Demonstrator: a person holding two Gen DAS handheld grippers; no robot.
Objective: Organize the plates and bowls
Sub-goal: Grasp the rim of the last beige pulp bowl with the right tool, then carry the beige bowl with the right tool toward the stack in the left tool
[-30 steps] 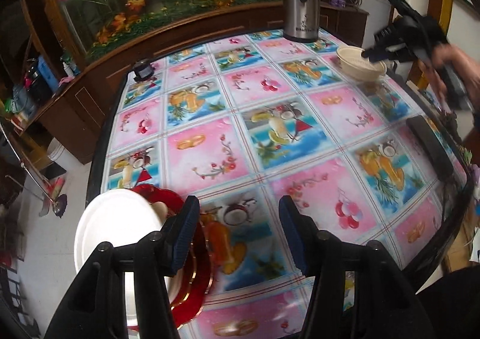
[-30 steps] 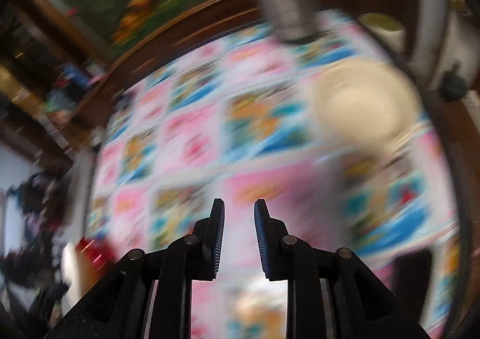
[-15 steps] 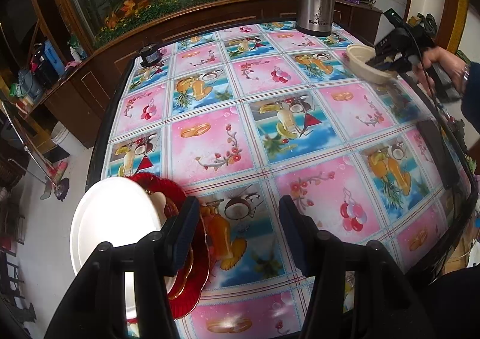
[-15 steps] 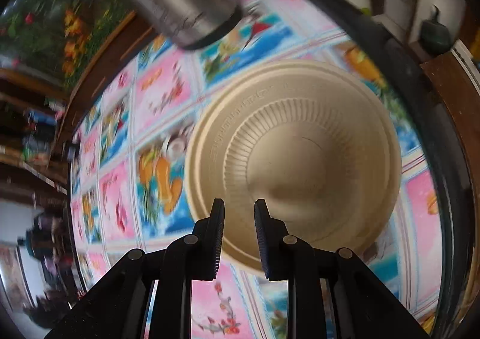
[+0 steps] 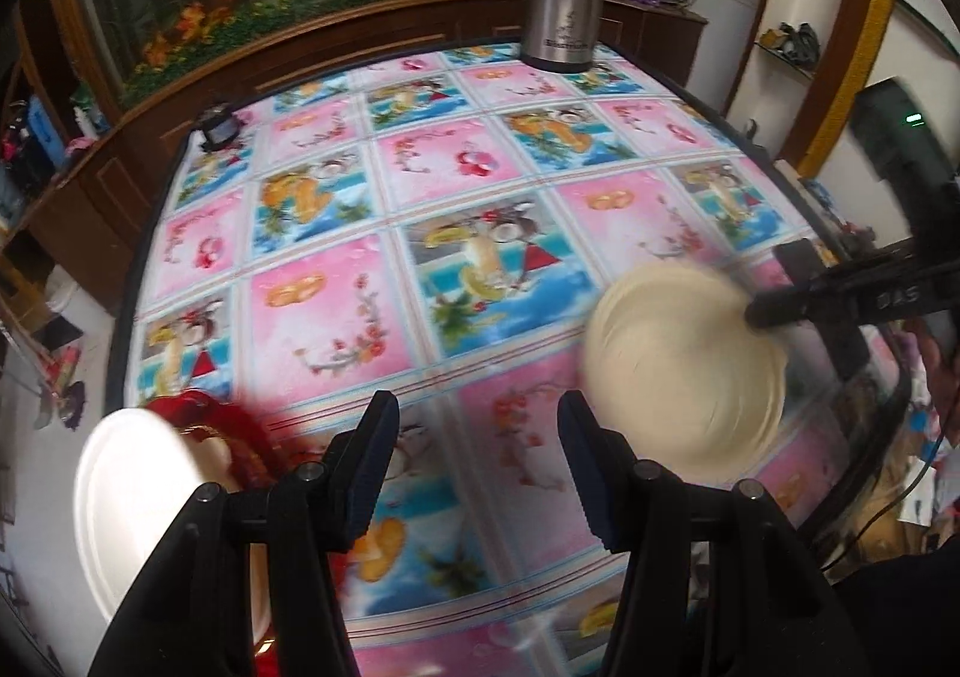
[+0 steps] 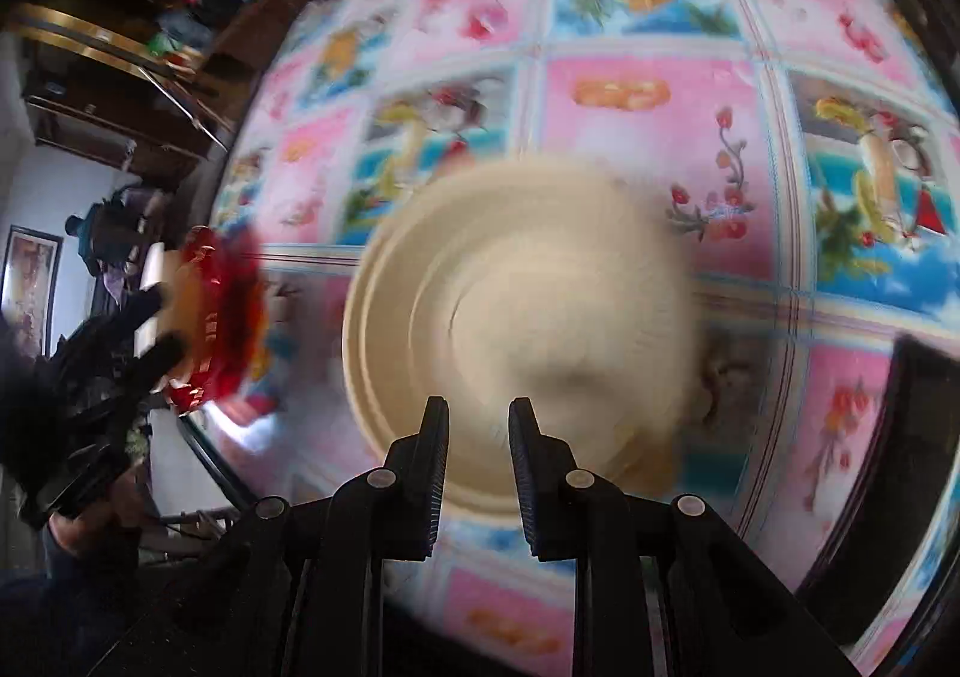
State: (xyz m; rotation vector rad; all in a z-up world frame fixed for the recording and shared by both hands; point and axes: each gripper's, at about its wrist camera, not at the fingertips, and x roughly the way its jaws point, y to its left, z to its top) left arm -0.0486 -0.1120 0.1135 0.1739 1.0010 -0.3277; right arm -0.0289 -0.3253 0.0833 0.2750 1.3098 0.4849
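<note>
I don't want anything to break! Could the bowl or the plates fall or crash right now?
Maybe. The right gripper pinches the beige bowl only at its rim, and the bowl looks blurred from fast motion, so it could slip out. The white plate on the red plates sits at the table's edge and seems to overhang it, so a hard landing there might tip the stack. The open left gripper is close by and could get bumped.

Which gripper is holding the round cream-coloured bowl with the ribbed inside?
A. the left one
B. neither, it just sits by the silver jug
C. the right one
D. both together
C. The right gripper has its fingers closed on the near rim of the cream-coloured bowl, while the left gripper is wide open with nothing between its fingers.
</note>
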